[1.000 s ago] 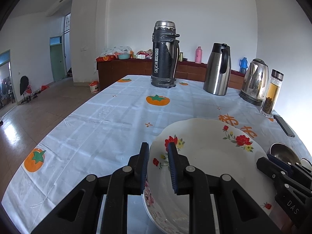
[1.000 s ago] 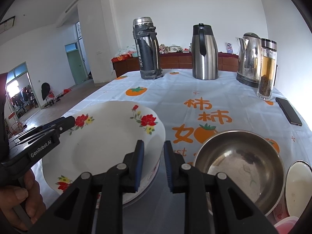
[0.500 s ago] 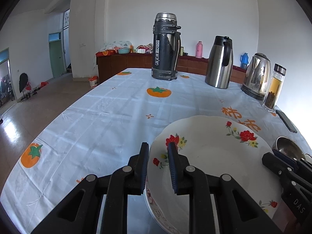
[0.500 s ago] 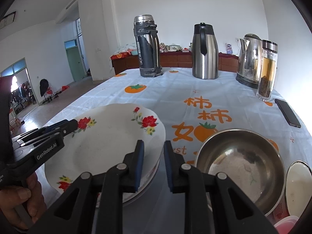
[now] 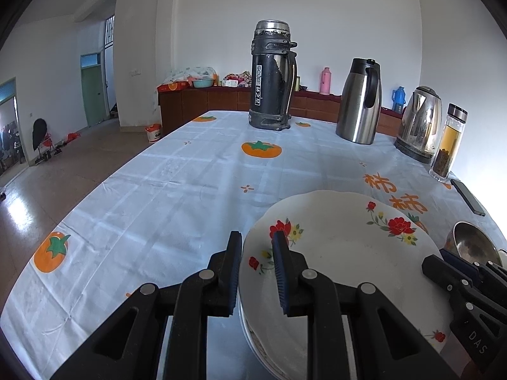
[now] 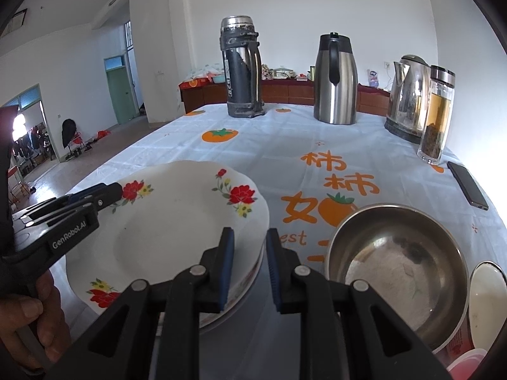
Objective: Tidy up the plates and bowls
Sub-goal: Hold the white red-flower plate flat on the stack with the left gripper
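Left gripper (image 5: 256,253) pinching floral plate (image 5: 342,253) rim, right gripper (image 6: 248,243) pinching its opposite rim

You are seeing "GenRobot.AI" on the left gripper (image 6: 73,202) at nine o'clock, "DAS" on the right gripper (image 5: 443,269) at four o'clock, and "柿柿" on the tablecloth (image 6: 340,174) at one o'clock.

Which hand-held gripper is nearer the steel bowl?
Right. The right hand-held gripper sits just beside the steel bowl; the left hand-held gripper is across the floral plate.
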`<state>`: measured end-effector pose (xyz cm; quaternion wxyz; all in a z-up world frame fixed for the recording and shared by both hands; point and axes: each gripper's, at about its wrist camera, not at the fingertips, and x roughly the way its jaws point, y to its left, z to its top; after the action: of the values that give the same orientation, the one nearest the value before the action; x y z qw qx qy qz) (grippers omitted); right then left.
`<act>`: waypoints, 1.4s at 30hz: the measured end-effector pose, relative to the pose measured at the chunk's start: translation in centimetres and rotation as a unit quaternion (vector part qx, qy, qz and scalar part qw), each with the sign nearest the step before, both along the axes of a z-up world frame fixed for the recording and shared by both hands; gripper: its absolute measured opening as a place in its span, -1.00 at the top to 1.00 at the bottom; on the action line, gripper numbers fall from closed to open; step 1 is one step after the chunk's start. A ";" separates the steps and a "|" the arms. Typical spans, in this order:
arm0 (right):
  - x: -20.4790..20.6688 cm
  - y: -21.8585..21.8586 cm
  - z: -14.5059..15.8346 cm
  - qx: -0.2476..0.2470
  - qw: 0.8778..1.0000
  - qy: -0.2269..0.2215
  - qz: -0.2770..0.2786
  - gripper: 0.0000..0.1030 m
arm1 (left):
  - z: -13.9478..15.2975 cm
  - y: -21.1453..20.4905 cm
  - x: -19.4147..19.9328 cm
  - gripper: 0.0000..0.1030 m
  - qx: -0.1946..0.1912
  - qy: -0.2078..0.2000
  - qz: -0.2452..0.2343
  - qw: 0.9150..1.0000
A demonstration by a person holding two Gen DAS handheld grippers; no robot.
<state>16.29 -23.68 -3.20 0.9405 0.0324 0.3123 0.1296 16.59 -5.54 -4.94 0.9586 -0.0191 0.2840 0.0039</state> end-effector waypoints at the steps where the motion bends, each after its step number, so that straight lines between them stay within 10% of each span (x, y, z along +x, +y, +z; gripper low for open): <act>1: 0.0 0.0 0.0 -0.001 1.000 0.000 0.000 0.60 | 0.0 0.0 0.0 0.58 -0.001 0.000 0.000 1.000; 42: 0.1 0.6 -0.4 -0.023 1.000 0.002 -0.002 0.60 | -1.0 -0.2 0.3 0.58 0.015 0.011 0.001 1.000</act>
<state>16.36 -23.13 -3.61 0.9406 0.0117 0.3172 0.1208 16.90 -5.73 -5.99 0.9556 -0.0053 0.2945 0.0088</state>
